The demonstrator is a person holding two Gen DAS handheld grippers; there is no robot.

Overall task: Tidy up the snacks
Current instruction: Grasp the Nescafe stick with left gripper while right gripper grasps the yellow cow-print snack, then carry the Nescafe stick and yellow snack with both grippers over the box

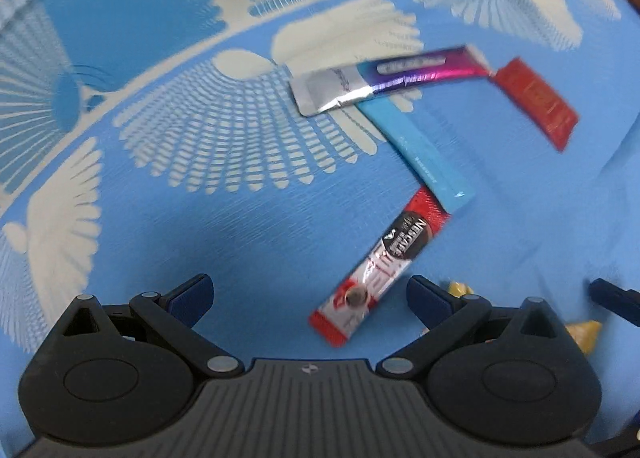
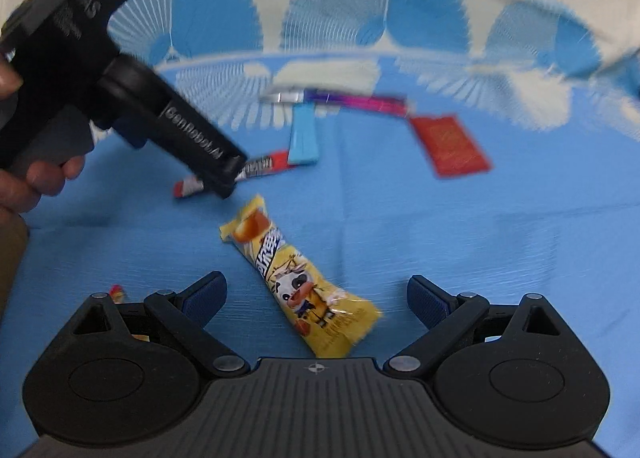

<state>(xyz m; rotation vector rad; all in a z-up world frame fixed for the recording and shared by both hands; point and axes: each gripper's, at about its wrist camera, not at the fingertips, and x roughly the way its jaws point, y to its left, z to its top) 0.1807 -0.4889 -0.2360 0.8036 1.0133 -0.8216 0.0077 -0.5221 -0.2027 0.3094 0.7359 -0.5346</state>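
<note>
Lying on the blue patterned cloth (image 1: 160, 217), a red Nescafé stick (image 1: 380, 266) sits ahead of the left gripper (image 1: 310, 290), whose jaws are spread and empty. The right gripper (image 2: 316, 294) is likewise released, straddling a yellow cow-print snack packet (image 2: 304, 286). Farther off lie a purple-silver sachet (image 1: 392, 77), a light-blue stick (image 1: 420, 153) and a red packet (image 1: 536, 101).

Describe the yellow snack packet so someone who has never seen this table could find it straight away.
On the blue cloth with white fan patterns, look nearest the open right gripper, in front of the row of stick sachets. The yellow packet lies flat and alone between that gripper's fingers. It is the only yellow wrapper and carries a cartoon cow, unlike the red and white coffee stick and the red sachet beyond.
</note>
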